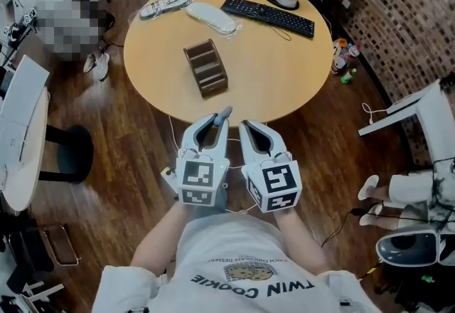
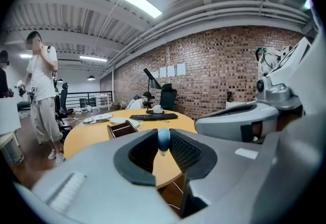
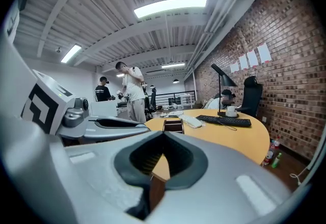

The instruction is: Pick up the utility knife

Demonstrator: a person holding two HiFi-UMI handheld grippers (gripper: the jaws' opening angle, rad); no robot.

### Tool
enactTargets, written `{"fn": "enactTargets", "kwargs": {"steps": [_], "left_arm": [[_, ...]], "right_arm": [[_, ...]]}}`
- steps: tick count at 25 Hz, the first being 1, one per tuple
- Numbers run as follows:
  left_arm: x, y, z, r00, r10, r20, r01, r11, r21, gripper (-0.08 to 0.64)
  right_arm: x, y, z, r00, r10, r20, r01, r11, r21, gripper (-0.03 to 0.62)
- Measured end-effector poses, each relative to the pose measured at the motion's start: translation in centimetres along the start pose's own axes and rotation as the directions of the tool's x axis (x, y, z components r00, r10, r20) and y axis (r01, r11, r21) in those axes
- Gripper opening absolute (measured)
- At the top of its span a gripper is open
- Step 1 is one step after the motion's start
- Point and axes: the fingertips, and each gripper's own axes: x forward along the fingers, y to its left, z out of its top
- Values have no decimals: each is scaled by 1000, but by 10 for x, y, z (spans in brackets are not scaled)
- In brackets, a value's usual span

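Closest to the lens, the person's pale shirt (image 1: pixel 249 262) fills the bottom of the head view, with both grippers raised just ahead of it, short of the round wooden table (image 1: pixel 284 70). My left gripper (image 1: pixel 217 121) is clamped on a slim grey-blue object that I take to be the utility knife (image 1: pixel 224 114). Its rounded end pokes out past the fingertips. In the left gripper view it sits pinched between the ribbed pads, clear of the tabletop and over the floor. My right gripper (image 1: pixel 245 124) is closed on nothing, its tips meeting, and sits just beside the left.

On the table, a wooden organiser (image 1: pixel 206 67) stands near the middle and a black keyboard (image 1: pixel 268 16) lies at the far side, both well apart from the grippers.

I judge the pick-up all but done: the knife is off any surface and gripped. The next move calls for steady pressure so the narrow body does not pivot between the pads, and for keeping the empty gripper clear of it.
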Motion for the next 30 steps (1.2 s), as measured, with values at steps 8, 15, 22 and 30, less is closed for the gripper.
{"fn": "enactTargets", "kwargs": {"steps": [8,15,22,30], "left_arm": [[-37,-39,2,999,19,34,-17,999,-42,75],[-75,-65,5,997,64,38,-62,997,-48,75],[-114,-72,4,994,97,43,-95,994,-46,75],[-154,-82,-15,997,75,15,-74,995,-61,75]], "right_arm": [[-46,9,-8,1000,4,18,-4,1000,0,0],[-82,21,-13,999,28,23,-28,1000,-4,0],[-105,46,-16,998,52,37,-52,999,13,1],[-126,83,-29,998,51,29,-52,998,21,0]]}}
